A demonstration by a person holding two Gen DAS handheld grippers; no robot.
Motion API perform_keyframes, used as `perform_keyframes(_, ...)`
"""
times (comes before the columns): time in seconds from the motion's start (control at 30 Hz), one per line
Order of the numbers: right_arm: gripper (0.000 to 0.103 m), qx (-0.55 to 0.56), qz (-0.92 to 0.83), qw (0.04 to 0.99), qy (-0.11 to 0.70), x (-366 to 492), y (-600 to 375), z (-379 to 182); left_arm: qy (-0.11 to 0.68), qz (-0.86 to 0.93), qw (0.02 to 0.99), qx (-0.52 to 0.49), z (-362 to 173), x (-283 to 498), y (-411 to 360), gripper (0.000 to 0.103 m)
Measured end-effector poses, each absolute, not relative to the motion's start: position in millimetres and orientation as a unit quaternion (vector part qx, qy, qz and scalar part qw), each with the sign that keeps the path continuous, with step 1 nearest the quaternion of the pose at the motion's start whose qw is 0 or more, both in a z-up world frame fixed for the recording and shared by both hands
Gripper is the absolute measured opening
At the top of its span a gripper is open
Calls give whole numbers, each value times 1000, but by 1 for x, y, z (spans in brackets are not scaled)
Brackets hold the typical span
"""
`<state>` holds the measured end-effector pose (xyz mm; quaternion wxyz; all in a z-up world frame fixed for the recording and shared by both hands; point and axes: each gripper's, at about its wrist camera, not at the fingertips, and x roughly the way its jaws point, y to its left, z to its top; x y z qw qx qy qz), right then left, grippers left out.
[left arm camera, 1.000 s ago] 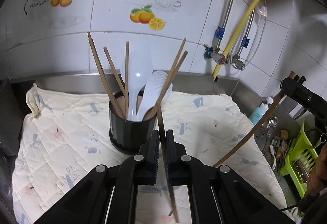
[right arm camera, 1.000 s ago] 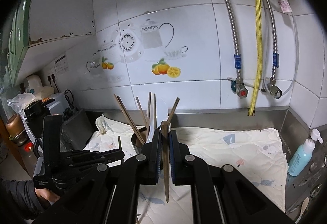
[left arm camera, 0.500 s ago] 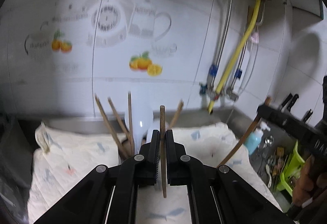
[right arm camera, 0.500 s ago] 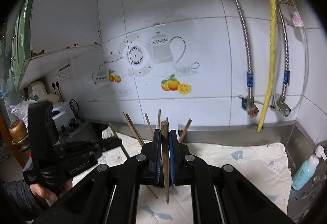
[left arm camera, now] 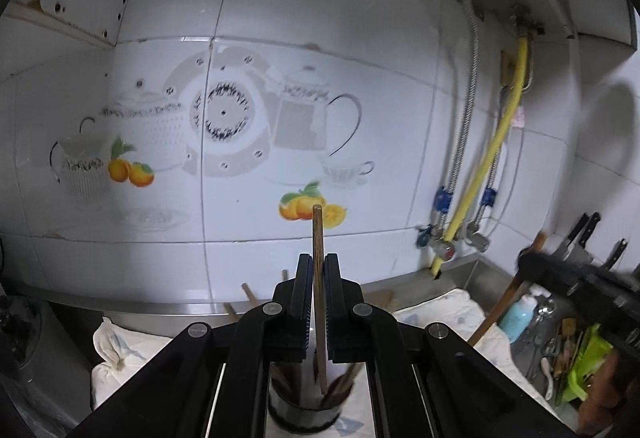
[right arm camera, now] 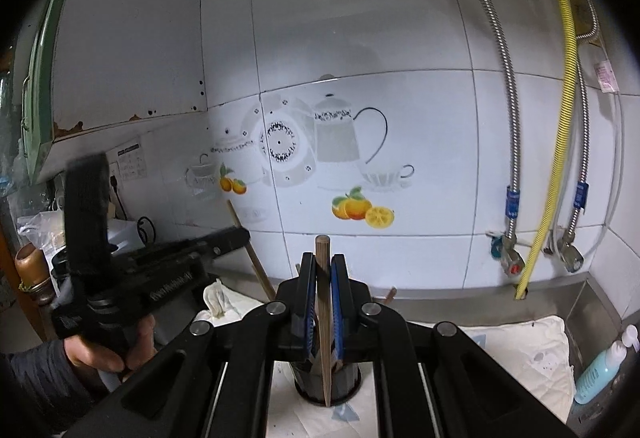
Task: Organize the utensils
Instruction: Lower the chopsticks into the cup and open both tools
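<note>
Both grippers lifted above the black cylindrical utensil holder (left arm camera: pixel 304 412) | left gripper (left arm camera: pixel 319 280), right gripper (right arm camera: pixel 323 278) each pinch 1 brown wooden chopstick (left arm camera: pixel 318 258) upright | tips over holder mouth: I lower straight, then release.

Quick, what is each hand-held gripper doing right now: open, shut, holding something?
Left hand-held gripper: shut on a wooden chopstick.
Right hand-held gripper: shut on another wooden chopstick.
</note>
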<state>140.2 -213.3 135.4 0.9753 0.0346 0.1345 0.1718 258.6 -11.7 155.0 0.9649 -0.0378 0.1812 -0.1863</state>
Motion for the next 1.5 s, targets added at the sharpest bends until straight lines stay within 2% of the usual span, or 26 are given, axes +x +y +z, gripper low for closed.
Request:
perform_keyframes(0.33, 10, 29, 163, 979, 121, 170, -190, 138, 240, -180, 953, -39, 103, 297, 2, 5)
perform_keyframes(0.73, 10, 17, 158, 977, 143, 199, -168, 105, 280, -196, 940, -6, 69, 307, 2, 5)
perform_keyframes(1.37, 11, 5, 161, 961, 225, 213, -170, 68, 297, -200, 934, 1, 62, 302, -2, 8)
perform_keyframes(1.4, 17, 6, 162, 960, 227, 213, -171, 68, 298, -200, 933, 0, 63, 301, -2, 12)
perform_keyframes(1.43, 26, 7, 162, 961, 225, 211, -172, 69, 299, -201, 933, -3, 64, 300, -2, 23)
perform_keyframes(1.47, 30, 8, 163, 961, 223, 210, -173, 70, 298, -201, 933, -6, 64, 299, -1, 32)
perform_keyframes(1.5, 35, 10, 164, 961, 221, 208, -174, 70, 294, -197, 935, -9, 66, 297, 0, 49)
